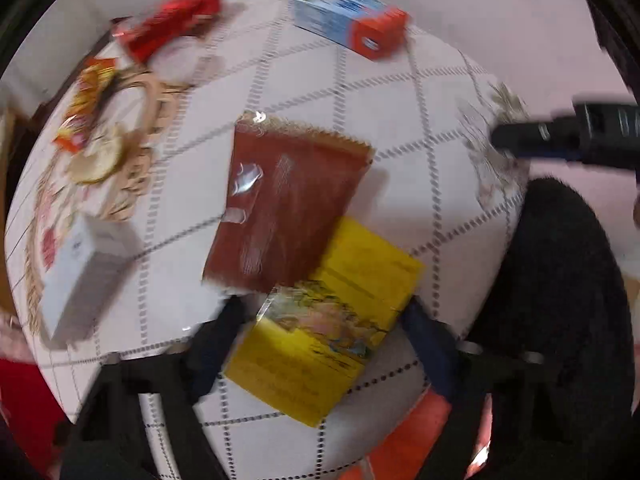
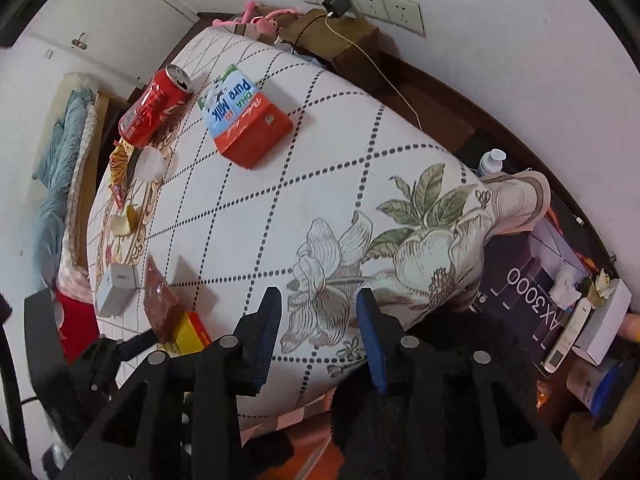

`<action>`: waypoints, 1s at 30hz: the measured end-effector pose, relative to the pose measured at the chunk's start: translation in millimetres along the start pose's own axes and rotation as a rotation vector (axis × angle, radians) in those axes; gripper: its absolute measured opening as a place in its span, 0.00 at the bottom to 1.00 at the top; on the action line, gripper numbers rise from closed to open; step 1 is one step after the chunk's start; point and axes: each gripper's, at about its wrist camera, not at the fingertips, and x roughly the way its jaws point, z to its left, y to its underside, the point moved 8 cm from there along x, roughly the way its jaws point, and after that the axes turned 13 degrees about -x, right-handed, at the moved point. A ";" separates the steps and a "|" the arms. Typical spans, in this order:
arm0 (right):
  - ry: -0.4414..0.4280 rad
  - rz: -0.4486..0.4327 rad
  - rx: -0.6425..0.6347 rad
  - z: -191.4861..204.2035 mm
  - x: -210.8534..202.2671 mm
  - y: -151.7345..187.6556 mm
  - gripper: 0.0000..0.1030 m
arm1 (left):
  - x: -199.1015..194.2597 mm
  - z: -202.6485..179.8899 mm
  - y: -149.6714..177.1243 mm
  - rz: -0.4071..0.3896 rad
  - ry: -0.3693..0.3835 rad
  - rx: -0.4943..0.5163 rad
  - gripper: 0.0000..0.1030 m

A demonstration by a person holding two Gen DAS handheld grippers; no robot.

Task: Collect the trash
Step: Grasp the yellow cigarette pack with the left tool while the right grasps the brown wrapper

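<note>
A yellow box (image 1: 328,320) lies on the quilted white tablecloth (image 1: 400,120), partly under a brown snack packet (image 1: 288,200). My left gripper (image 1: 320,340) straddles the box, its blue pads right at two opposite edges; blur hides whether they press. Farther off lie a red cola can (image 1: 172,20), a milk carton (image 1: 348,20), a small white box (image 1: 84,276) and candy wrappers (image 1: 88,100). My right gripper (image 2: 320,320) hovers open over the flower print, nothing between its fingers. The right wrist view also shows the can (image 2: 154,106), carton (image 2: 244,120), packet (image 2: 160,300) and yellow box (image 2: 188,332).
Something black and fluffy (image 1: 560,300) sits at the table's near right edge. Beyond the table's right end lie a router box (image 2: 532,288), a remote (image 2: 568,340) and a bottle (image 2: 492,160). A cardboard box (image 2: 340,40) and wall sockets (image 2: 380,4) stand behind; bedding (image 2: 60,168) lies left.
</note>
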 end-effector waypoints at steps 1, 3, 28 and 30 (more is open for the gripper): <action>-0.003 0.001 -0.006 2.7 0.3 0.4 0.40 | -1.3 3.2 0.4 0.008 0.009 -0.025 0.67; -0.017 0.006 -0.023 10.4 0.3 1.7 0.40 | -7.3 14.6 4.8 0.017 0.032 -0.127 0.65; -0.056 -0.012 -0.147 174.5 81.3 -45.7 0.15 | -32.9 170.2 77.0 -0.151 -0.173 -0.731 0.57; -0.036 -0.035 -0.189 181.6 72.8 -44.7 0.10 | -44.2 171.5 76.3 -0.174 -0.172 -0.736 0.57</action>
